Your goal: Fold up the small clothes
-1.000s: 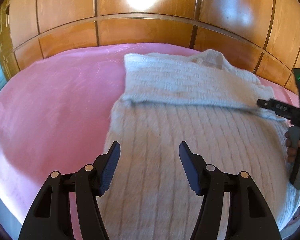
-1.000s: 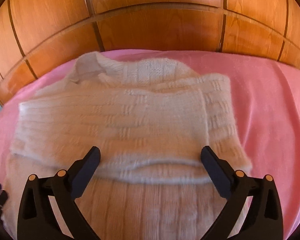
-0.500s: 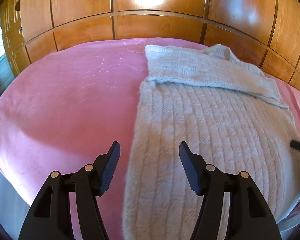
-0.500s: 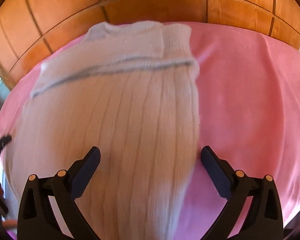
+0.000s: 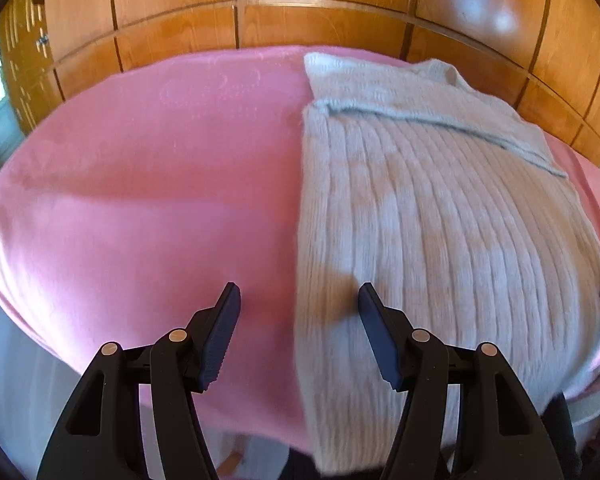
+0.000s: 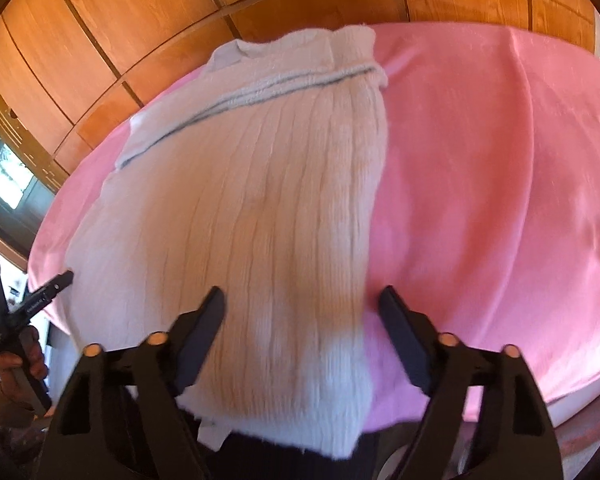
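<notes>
As laid, sweater (image 5: 440, 216) lengthwise, collar far.

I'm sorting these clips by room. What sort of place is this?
Probably a bedroom at home: a pink blanket covers what looks like a bed, wooden panelling like a wardrobe front stands behind, and a knitted sweater lies ready for folding.

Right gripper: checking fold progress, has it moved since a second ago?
Yes. The right gripper went from the folded sleeve toward the sweater's hem, jaws closing, nothing gripped.
</notes>
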`<state>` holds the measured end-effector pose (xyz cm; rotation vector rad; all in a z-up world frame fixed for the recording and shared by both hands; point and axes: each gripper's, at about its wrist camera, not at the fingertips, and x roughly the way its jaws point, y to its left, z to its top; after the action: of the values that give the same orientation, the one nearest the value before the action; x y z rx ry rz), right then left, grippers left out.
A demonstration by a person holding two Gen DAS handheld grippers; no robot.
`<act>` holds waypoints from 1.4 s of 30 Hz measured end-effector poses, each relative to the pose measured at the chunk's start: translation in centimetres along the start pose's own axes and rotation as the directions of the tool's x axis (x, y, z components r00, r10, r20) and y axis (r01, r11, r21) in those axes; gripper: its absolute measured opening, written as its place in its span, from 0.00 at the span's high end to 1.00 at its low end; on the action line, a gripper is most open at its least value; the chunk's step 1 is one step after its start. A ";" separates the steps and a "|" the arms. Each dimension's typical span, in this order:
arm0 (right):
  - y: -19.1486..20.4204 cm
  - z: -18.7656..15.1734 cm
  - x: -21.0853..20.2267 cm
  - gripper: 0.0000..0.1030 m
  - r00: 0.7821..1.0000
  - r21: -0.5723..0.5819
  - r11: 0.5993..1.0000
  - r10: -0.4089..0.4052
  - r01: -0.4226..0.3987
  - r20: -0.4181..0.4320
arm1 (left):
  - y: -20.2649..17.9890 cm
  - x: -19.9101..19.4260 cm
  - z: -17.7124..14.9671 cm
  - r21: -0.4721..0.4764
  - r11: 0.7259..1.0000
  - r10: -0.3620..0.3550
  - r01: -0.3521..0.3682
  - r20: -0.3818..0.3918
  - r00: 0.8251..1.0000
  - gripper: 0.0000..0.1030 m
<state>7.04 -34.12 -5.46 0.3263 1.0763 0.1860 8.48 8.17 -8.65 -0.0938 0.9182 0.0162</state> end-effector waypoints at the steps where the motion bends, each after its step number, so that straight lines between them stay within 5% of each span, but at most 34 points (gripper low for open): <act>1: -0.3 -0.6 -0.2 0.36 1.000 0.015 1.000 0.010 -0.010 -0.012 | 0.1 -0.1 -0.4 -0.005 1.000 -0.015 0.015 -0.006 1.000 0.42; 5: -1.0 -2.0 -0.5 0.57 0.999 0.038 0.999 0.029 -0.027 -0.043 | 0.5 -0.6 -1.8 -0.023 0.995 -0.098 0.097 -0.039 0.994 0.43; 9: -1.1 -2.8 -0.5 0.63 0.995 0.037 0.998 0.052 -0.049 -0.085 | 0.4 -0.8 -2.9 -0.037 0.976 -0.219 0.217 -0.086 0.972 0.55; 11: -0.9 -3.1 0.1 0.65 0.993 0.018 0.999 0.051 -0.049 -0.107 | -0.1 -0.7 -3.3 -0.020 0.974 -0.228 0.227 -0.097 0.969 0.66; 12: -0.7 -3.2 0.4 0.66 0.992 0.008 0.999 0.045 -0.044 -0.117 | -0.2 -0.6 -3.3 -0.010 0.972 -0.235 0.235 -0.106 0.966 0.82; 14: -0.4 -3.1 0.5 0.86 0.990 -0.003 0.999 0.047 -0.048 -0.134 | -0.4 -0.9 -3.1 -0.012 0.962 -0.273 0.274 -0.110 0.956 0.89; 18: 0.8 -2.1 -1.4 0.88 0.984 -0.026 0.990 0.135 -0.139 -0.116 | 0.1 -2.8 -1.8 -0.013 0.934 -0.357 0.357 -0.075 0.931 0.91; 23: 0.9 0.9 -3.5 0.88 0.968 0.033 0.967 0.252 -0.251 -0.012 | 1.1 -4.3 1.7 -0.088 0.865 -0.496 0.494 0.004 0.868 0.91; 28: 0.4 5.3 -2.4 0.88 0.964 0.089 0.962 0.254 -0.260 0.073 | 0.6 -2.5 6.3 -0.132 0.828 -0.545 0.545 0.040 0.837 0.91; 33: -0.8 9.9 0.5 0.88 0.974 0.160 0.963 0.204 -0.218 0.098 | 0.0 1.1 10.7 -0.172 0.843 -0.510 0.510 0.046 0.859 0.91; 37: -2.9 12.8 1.9 0.87 0.976 0.205 0.956 0.190 -0.208 0.102 | 0.1 5.2 14.4 -0.229 0.878 -0.424 0.421 0.039 0.905 0.91; 39: -4.0 14.2 2.3 0.69 0.971 0.244 0.942 0.203 -0.229 0.125 | 0.2 6.8 15.7 -0.240 0.895 -0.382 0.376 0.021 0.924 0.89; 40: -4.3 14.4 2.2 0.37 0.971 0.258 0.940 0.192 -0.224 0.143 | 0.7 7.5 16.4 -0.268 0.904 -0.343 0.334 0.016 0.939 0.77; 41: -4.8 14.6 1.8 0.25 0.969 0.276 0.936 0.175 -0.218 0.172 | 1.3 7.9 16.8 -0.297 0.899 -0.331 0.321 0.018 0.944 0.67; 42: -5.3 14.6 1.3 0.25 0.964 0.285 0.931 0.177 -0.229 0.196 | 2.5 7.9 17.0 -0.343 0.880 -0.336 0.330 0.045 0.941 0.48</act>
<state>20.51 -41.20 -2.08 0.7233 0.9018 0.1730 26.68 11.93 -4.86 -0.5816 0.8979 -0.1446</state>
